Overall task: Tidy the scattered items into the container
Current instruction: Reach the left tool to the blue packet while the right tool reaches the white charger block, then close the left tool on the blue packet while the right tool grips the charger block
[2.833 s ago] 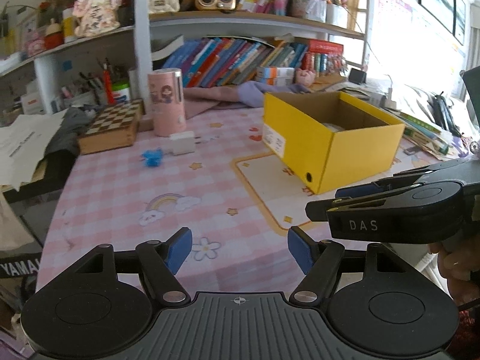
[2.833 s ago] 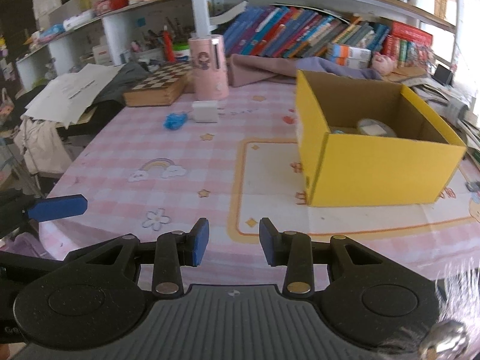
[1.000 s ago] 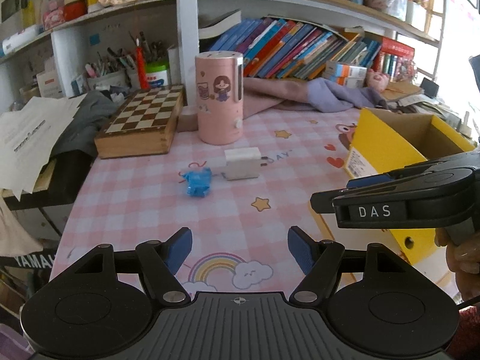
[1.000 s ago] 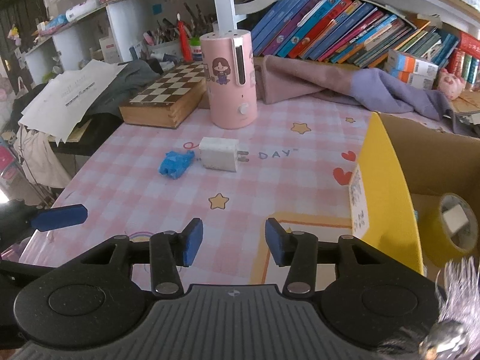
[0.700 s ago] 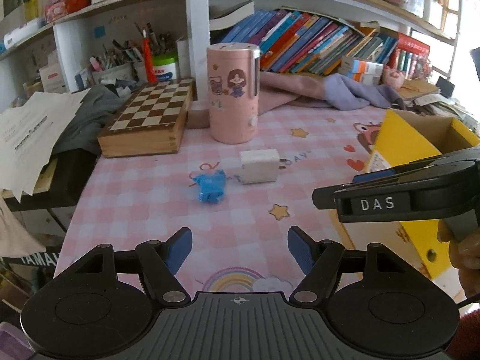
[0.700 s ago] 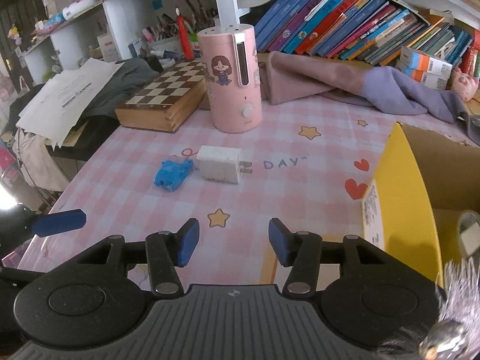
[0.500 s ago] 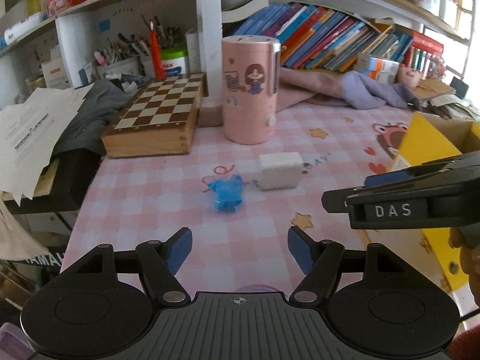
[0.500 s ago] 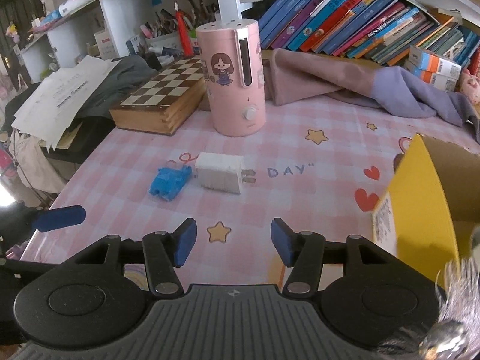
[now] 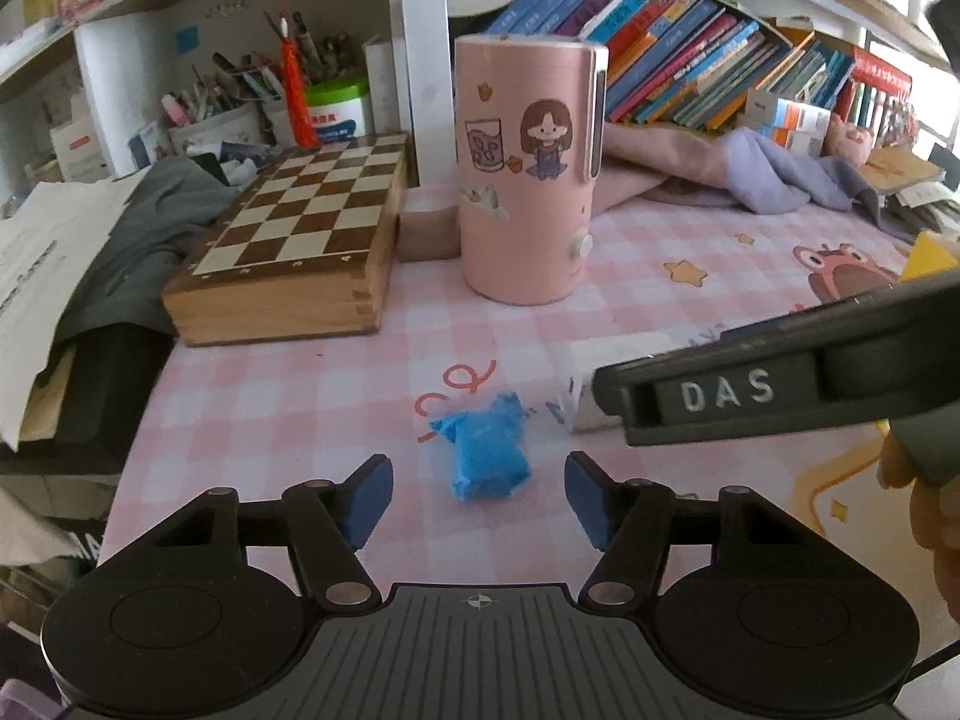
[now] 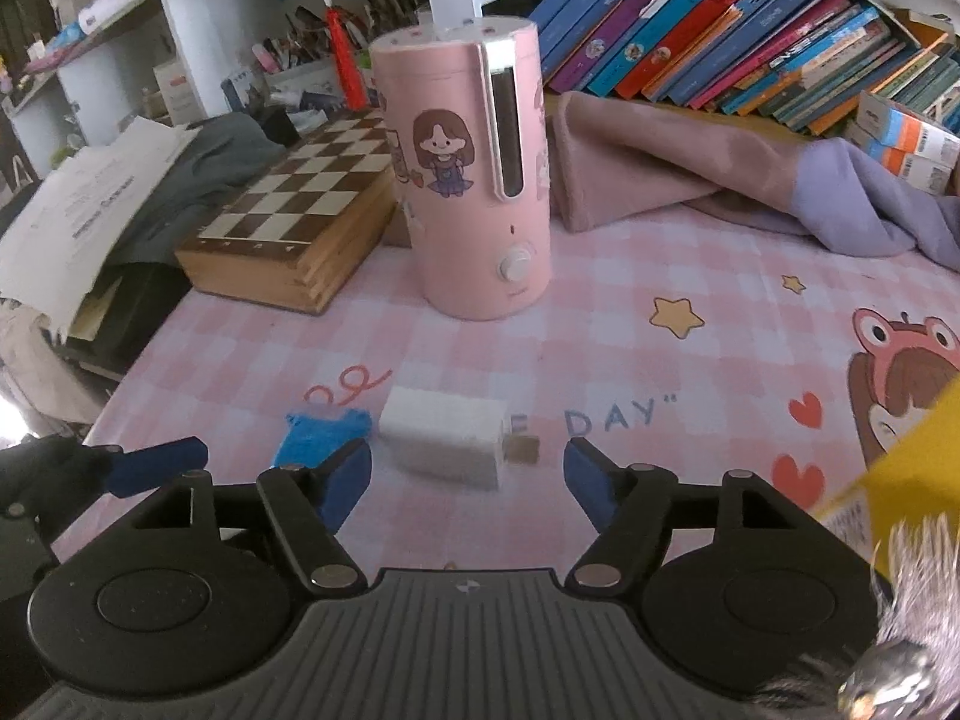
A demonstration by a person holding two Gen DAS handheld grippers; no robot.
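Observation:
A crumpled blue wrapper point(image 9: 485, 457) lies on the pink checked tablecloth, just ahead of my open left gripper point(image 9: 478, 498) and between its blue pads. A white plug charger point(image 10: 447, 437) lies to the wrapper's right; my open right gripper point(image 10: 467, 482) is close over it, pads on either side. The wrapper also shows in the right wrist view point(image 10: 318, 437), partly behind the left pad. The right gripper's body crosses the left wrist view point(image 9: 780, 384) and hides most of the charger there. Only a yellow corner of the box point(image 10: 918, 450) shows at the right edge.
A tall pink humidifier point(image 9: 528, 174) stands behind the two items. A wooden chess box point(image 9: 300, 252) lies to the left of it. A pink and purple cloth point(image 10: 720, 180) is bunched at the back right, under shelves of books. Papers hang off the table's left edge.
Both grippers have moved forward and left, away from the yellow box and down toward the blue wrapper and the charger. The right gripper's jaws have opened wider.

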